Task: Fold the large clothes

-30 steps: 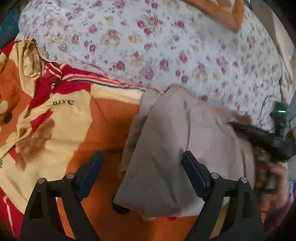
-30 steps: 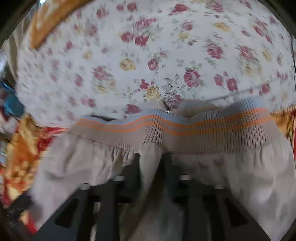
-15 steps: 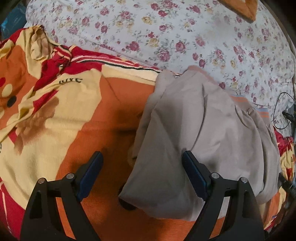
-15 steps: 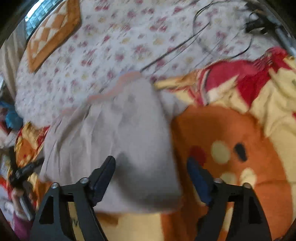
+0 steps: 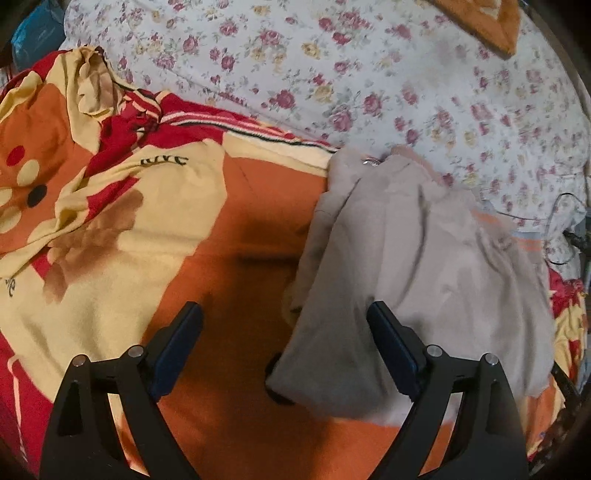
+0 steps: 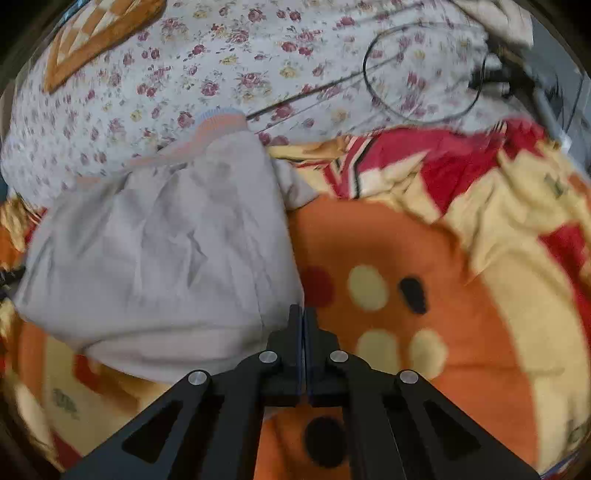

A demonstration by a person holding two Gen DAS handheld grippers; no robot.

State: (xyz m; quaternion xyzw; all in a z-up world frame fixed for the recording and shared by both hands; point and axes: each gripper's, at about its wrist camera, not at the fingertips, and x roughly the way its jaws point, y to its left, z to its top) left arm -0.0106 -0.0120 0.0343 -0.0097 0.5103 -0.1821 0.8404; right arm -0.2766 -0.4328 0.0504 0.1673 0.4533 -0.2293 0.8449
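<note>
A beige-grey garment [image 5: 417, 266] with an orange and blue ribbed hem lies folded on the orange, yellow and red blanket [image 5: 229, 221]. It also shows in the right wrist view [image 6: 155, 251], at the left. My left gripper [image 5: 284, 332] is open and empty, just in front of the garment's near left corner. My right gripper [image 6: 303, 317] is shut with nothing between its fingers, right beside the garment's right edge, over the blanket [image 6: 424, 295].
A floral white sheet [image 5: 369, 74] covers the bed behind the blanket. A black cable loop [image 6: 421, 74] and a dark plug lie on the sheet at the far right. An orange checked cushion [image 6: 99, 33] sits at the back.
My right gripper let go of the garment's hem, pulled back to the right, opened, then shut empty. The garment now lies flat. The left gripper stayed open and edged slightly back.
</note>
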